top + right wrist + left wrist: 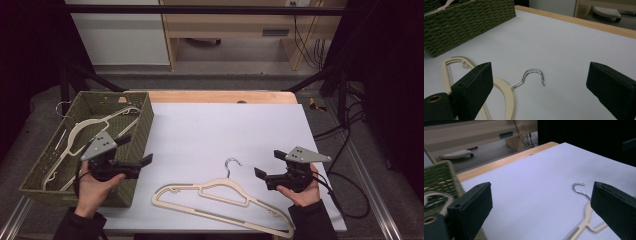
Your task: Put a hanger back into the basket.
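My left gripper (135,151) and right gripper (267,164) both gaped empty; the hanger (220,197) at six o'clock ran partly behind my right sleeve.

Open sheet (225,135) between tools; basket (142,131) walls the left.

The left gripper (134,150) was a black block with two thick, blunt black jaws and a grey three-cornered plate (99,145) dotted with small dark holes on top. A black cable (76,181) looped from it. The right gripper (267,163) matched it, with its own grey plate (306,155) and a black cable (345,195) trailing away. In both gripper views the jaws showed flat, matt pads and a round brass-coloured screw hole at the lower left. The person wore dark sleeves (80,226) reaching the wrists.
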The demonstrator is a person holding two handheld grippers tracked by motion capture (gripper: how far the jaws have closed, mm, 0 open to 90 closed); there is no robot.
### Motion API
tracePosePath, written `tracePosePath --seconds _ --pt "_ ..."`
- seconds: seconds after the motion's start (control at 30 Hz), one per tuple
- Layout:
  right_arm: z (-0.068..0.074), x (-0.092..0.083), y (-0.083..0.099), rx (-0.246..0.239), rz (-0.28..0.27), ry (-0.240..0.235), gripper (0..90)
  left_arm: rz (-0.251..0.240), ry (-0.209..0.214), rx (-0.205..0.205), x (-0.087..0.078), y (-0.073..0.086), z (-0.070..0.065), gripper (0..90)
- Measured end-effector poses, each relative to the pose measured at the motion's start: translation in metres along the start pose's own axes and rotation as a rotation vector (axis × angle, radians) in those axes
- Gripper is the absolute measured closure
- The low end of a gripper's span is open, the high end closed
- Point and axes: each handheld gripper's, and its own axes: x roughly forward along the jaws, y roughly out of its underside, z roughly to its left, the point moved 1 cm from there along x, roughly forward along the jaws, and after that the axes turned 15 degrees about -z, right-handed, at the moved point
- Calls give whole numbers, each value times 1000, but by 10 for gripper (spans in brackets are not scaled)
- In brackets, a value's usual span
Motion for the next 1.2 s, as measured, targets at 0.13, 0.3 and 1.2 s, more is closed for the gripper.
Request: tracePosePath --seconds 0.13,0.3,1.2 --pt "4 4 2 -4 32 -12 91 14 36 -2 13 11 -15 36" --pt "10 10 4 -4 76 -36 95 41 64 -9 23 22 -27 36" --pt "31 53 41 -70 357 -100 292 151 132 6 44 59 -44 35"
